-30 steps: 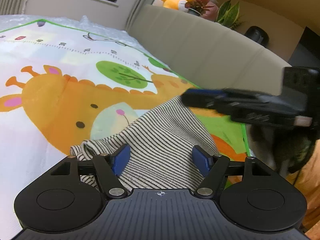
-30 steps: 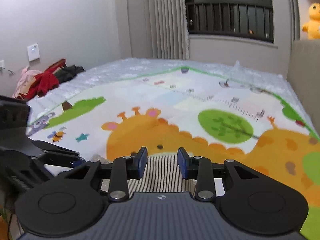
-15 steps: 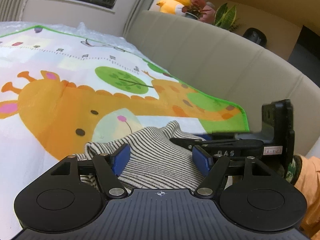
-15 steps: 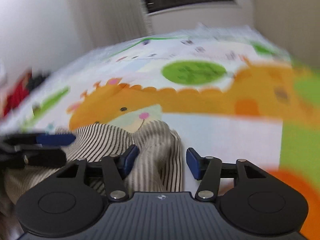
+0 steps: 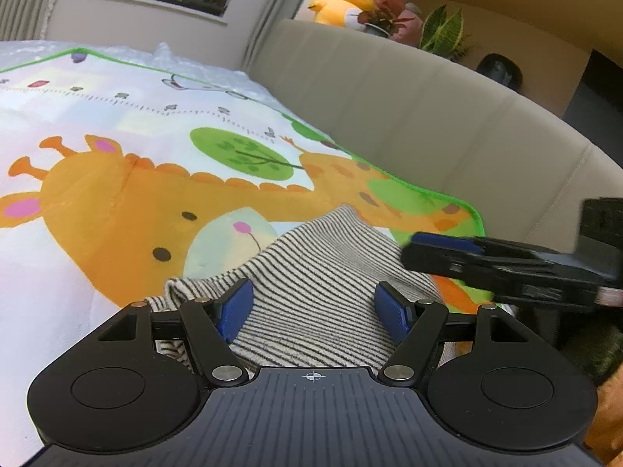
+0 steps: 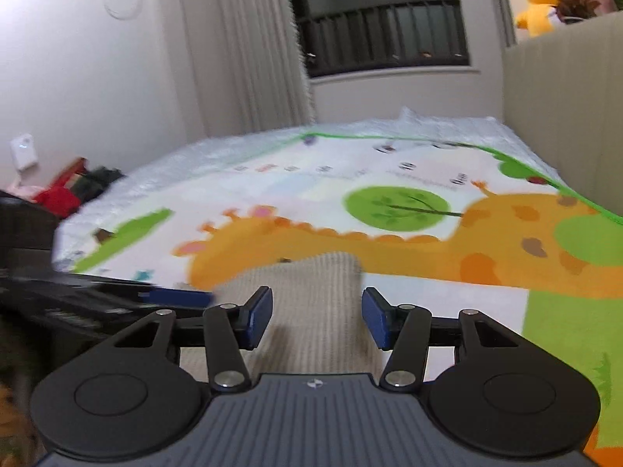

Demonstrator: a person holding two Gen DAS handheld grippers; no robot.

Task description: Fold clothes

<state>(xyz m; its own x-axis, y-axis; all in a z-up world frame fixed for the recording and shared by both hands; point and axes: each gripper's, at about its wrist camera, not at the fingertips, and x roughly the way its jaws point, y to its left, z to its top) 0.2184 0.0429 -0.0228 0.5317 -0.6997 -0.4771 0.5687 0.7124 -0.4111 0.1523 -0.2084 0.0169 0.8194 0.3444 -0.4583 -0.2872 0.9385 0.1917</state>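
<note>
The right gripper [image 6: 316, 319] has opened wider since half a second ago; the left gripper [image 5: 313, 309] stays wide, both empty over the striped garment [image 5: 327, 264] near the bed's [image 5: 97, 124] corner, apparently between folds.

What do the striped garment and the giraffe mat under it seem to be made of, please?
The striped garment looks like a soft ribbed knit: fine ridges follow its dark and cream stripes, and it slumps in folds. The giraffe mat looks like padded, quilted fabric with a matte printed face, to judge by its stitched seam and dimples.
</note>
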